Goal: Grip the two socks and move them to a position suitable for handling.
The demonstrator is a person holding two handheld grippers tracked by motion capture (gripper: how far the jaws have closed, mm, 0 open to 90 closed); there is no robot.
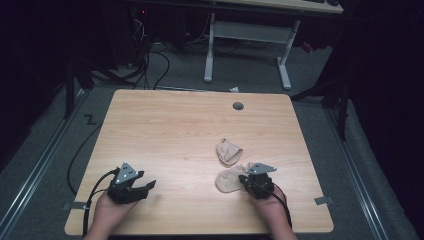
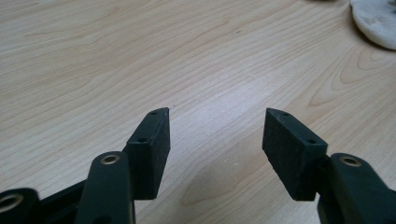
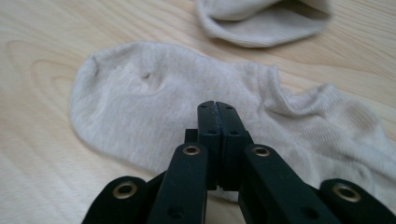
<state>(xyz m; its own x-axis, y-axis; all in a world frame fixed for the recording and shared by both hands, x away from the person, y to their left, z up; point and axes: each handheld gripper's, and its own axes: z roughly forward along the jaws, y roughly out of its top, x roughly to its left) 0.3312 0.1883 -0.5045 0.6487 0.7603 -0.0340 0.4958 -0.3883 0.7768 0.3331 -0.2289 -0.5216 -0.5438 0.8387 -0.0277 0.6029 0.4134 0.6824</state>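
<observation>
With my right claw (image 3: 217, 108) pressed closed over the flat beige sock (image 3: 154, 102), apparently gripping nothing, and its crumpled mate (image 1: 229, 151) just beyond, I keep my left claw (image 2: 215, 140) spread open over bare bench (image 1: 165, 130), well left of the sock, ready to help.

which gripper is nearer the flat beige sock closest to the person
Right. The right gripper, jaws shut, sits right over the flat beige ankle sock. The left gripper, jaws open, rests far across the wooden table, over bare wood.

light wooden table (image 1: 165, 130); two beige socks (image 1: 229, 151) (image 1: 227, 181) lie on it, near each other.
</observation>
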